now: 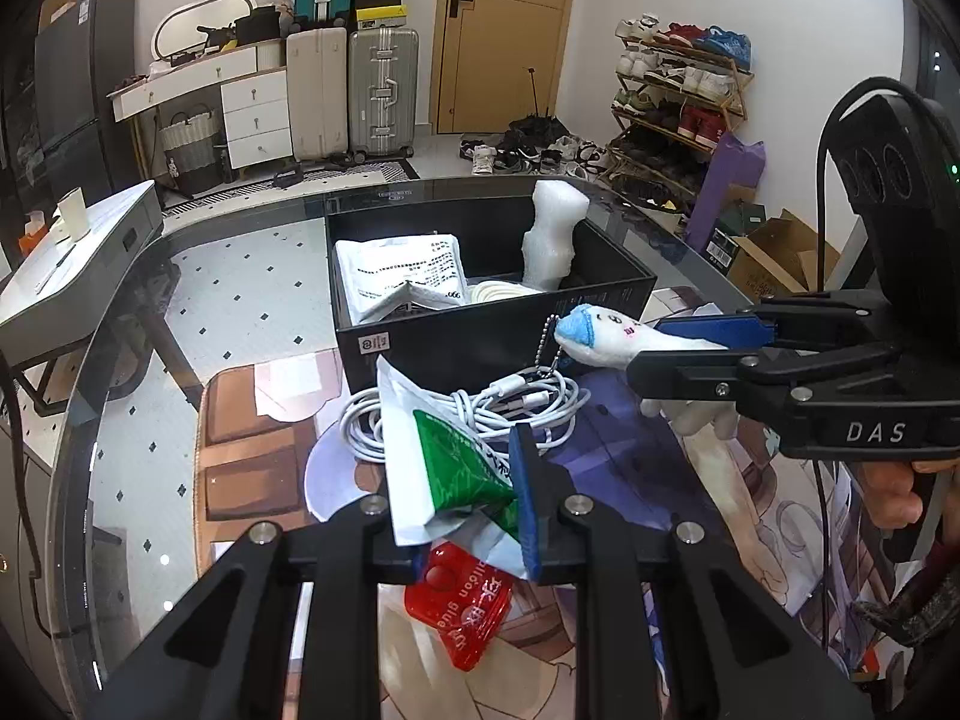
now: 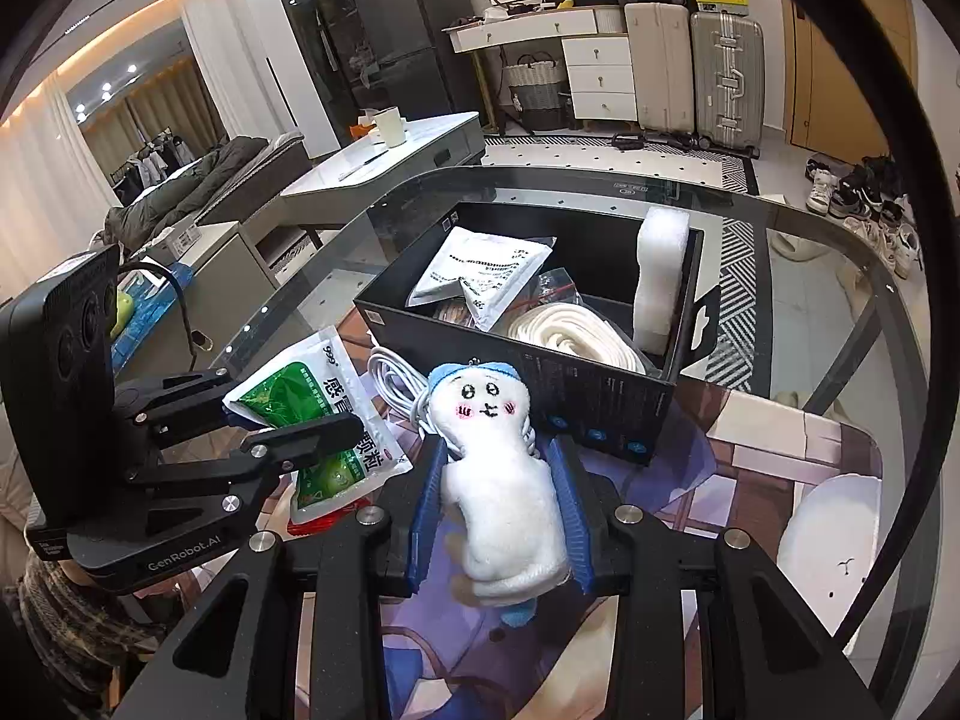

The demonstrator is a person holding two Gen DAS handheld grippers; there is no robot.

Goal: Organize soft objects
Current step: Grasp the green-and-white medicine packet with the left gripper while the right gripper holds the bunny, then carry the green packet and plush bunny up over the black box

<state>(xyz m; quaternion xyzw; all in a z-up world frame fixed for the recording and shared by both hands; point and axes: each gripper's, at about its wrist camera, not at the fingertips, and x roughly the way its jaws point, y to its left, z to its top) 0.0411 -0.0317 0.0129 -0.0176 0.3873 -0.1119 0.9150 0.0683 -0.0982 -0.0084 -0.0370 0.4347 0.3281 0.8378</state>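
Observation:
My left gripper (image 1: 462, 480) is shut on a green and white sachet (image 1: 444, 456), held tilted above the table; it also shows from the side as the sachet (image 2: 300, 396) in the left gripper (image 2: 294, 420). My right gripper (image 2: 501, 480) is shut on a white plush doll (image 2: 498, 480) with a blue hat, its blue pads (image 2: 429, 498) pressing both flanks. From the left wrist view the doll (image 1: 606, 336) hangs near the open black box (image 1: 480, 336). The box (image 2: 600, 396) holds a white pouch (image 2: 480, 264), a foam piece (image 2: 660, 282) and coiled white rope (image 2: 570, 330).
A coiled white cable (image 1: 510, 402) and a red pouch (image 1: 462, 606) lie on the printed mat (image 1: 252, 444) before the box. The glass table's rounded edge (image 1: 96, 396) runs left. A low white table (image 2: 390, 162), suitcases (image 1: 381, 90) and a shoe rack (image 1: 684, 96) stand beyond.

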